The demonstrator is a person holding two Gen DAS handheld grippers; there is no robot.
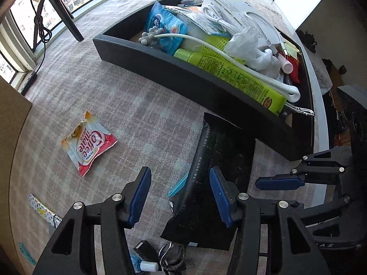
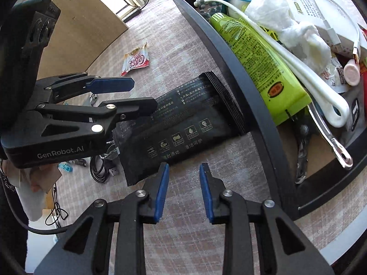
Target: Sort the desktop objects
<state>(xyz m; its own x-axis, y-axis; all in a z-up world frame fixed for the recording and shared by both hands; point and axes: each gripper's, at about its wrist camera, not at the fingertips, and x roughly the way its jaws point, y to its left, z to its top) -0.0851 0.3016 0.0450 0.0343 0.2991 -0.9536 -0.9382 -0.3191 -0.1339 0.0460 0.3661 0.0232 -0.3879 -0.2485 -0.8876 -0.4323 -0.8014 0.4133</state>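
Note:
A black wet-wipe pack (image 1: 215,178) lies on the checked tablecloth beside the black tray (image 1: 183,78); it also shows in the right wrist view (image 2: 181,126). My left gripper (image 1: 180,191) is open, its right finger over the pack, its left finger beside it. In the right wrist view the left gripper (image 2: 140,94) hovers over the pack's left end. My right gripper (image 2: 183,188) is open and empty, just short of the pack's near edge. A Coffee-mate sachet (image 1: 88,143) lies loose on the cloth; it also shows in the right wrist view (image 2: 136,60).
The tray (image 2: 257,105) holds a green pouch (image 2: 257,61), white cables, tissue and a white box. USB cables (image 1: 158,259) and a patterned stick (image 1: 43,208) lie near the table's front. A cardboard sheet (image 2: 91,13) stands at the left.

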